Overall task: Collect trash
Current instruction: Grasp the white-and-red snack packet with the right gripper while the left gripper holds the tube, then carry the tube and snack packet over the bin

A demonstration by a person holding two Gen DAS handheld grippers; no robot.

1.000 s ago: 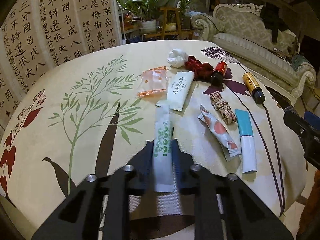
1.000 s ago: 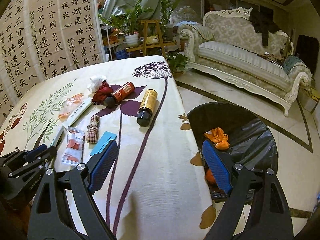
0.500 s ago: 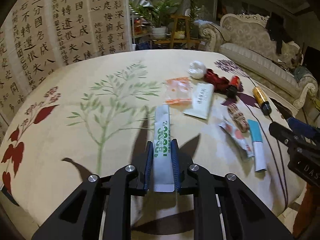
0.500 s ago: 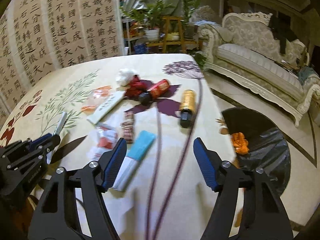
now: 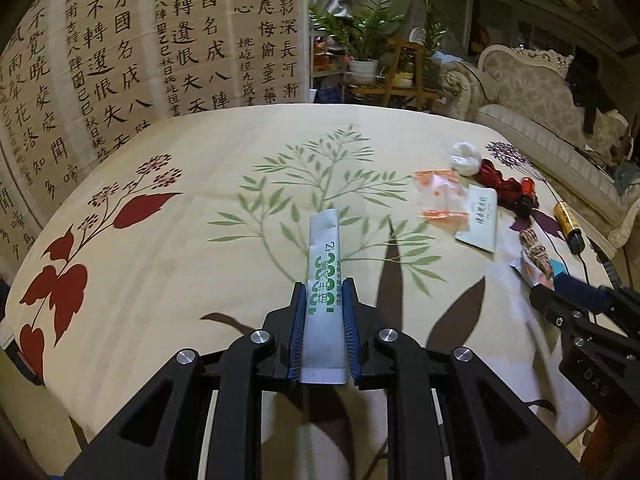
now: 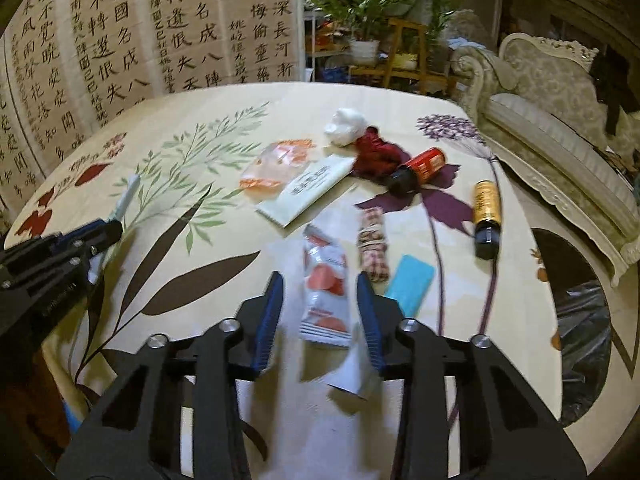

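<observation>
White sachet (image 5: 324, 280) with green print, gripped in the left gripper (image 5: 324, 312) above the bench (image 5: 160, 280). Right gripper (image 6: 320, 300): jaws just closing, still apart, astride red-and-white packet (image 6: 326, 292) lying on bench.

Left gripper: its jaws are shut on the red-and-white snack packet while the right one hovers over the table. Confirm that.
Not quite. In the left wrist view the left gripper has its jaws shut on the white sachet with green print, not a red-and-white packet. That red-and-white snack packet lies on the table between the right gripper's jaws.
</observation>
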